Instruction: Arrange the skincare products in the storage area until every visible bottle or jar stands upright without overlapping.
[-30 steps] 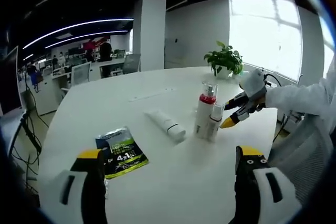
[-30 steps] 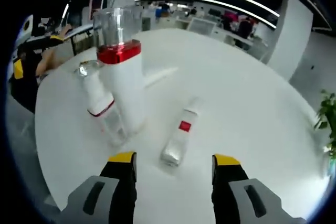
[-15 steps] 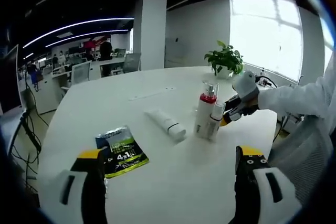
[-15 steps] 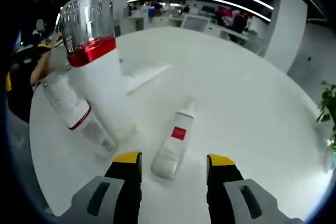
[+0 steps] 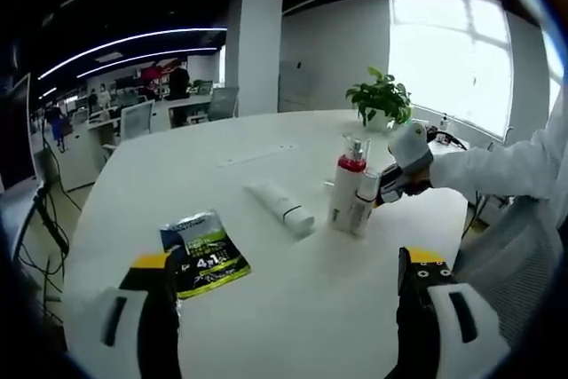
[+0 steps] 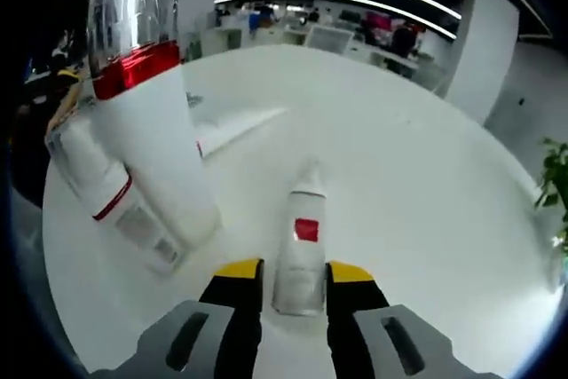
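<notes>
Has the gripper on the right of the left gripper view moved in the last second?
Yes. The right gripper has slid leftward toward the red-collared pump bottle, whose place on the table is unchanged.

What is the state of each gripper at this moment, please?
Left gripper: open, holding nothing, above the table.
Right gripper: jaws closing around the end of the lying white tube; firm grip cannot be told.

Right gripper (image 6: 295, 272) jaws flank lying white tube (image 6: 302, 240); pump bottle (image 6: 151, 122) and small bottle (image 6: 106, 197) upright, left.
</notes>
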### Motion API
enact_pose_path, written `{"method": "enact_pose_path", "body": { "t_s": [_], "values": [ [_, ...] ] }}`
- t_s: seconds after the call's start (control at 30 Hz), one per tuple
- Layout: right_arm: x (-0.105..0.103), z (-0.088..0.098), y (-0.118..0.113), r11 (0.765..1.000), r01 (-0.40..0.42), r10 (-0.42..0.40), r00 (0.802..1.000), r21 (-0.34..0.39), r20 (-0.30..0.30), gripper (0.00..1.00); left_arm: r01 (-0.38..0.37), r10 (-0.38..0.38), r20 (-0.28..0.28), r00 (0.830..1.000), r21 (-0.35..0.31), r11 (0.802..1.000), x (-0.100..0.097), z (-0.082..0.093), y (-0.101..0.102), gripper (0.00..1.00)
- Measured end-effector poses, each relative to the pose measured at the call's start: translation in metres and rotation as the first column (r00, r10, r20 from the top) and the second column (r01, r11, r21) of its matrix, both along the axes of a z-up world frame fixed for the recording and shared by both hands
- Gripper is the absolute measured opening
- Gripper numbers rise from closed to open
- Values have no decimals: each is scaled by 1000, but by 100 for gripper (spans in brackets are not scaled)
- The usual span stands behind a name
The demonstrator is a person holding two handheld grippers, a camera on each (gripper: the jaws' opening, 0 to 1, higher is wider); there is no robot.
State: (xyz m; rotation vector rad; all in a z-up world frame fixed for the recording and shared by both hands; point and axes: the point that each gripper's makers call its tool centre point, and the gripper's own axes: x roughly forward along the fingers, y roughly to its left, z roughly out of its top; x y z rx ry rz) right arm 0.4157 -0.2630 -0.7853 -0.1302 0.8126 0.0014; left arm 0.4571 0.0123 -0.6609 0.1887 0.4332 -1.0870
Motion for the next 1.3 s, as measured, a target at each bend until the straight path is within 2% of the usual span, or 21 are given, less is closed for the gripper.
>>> {"method": "enact_pose_path", "body": {
  "t_s": [0.1,0.3,0.63,0.9,1.07,1.23,1.3],
  "values": [
    [2,1,0,1000,1,-1,1000,-3,8,16,-2,2,-1,1000,4,1000,0,-1,0,99],
    [7,0,-2,998,37,-38,999,45,26,15,2,-2,-4,1000,8,1000,-1,-2,0,99],
    [6,0,0,997,51,-53,998,55,31,14,-4,4,-1,1000,7,1000,1,-1,1,99],
    [-1,2,1,994,83,-86,996,77,40,14,-1,1,4,1000,3,1000,1,1,1,99],
    [-6,11,0,992,92,-97,994,87,51,14,2,-2,7,1000,3,1000,0,1,0,99],
    [-10,15,-1,986,119,-126,991,121,51,13,8,-8,10,1000,1,1000,-1,2,0,99],
    [-12,16,-1,978,140,-148,988,155,43,13,7,-7,10,1000,-3,1000,-1,4,0,99]
  ]
}}
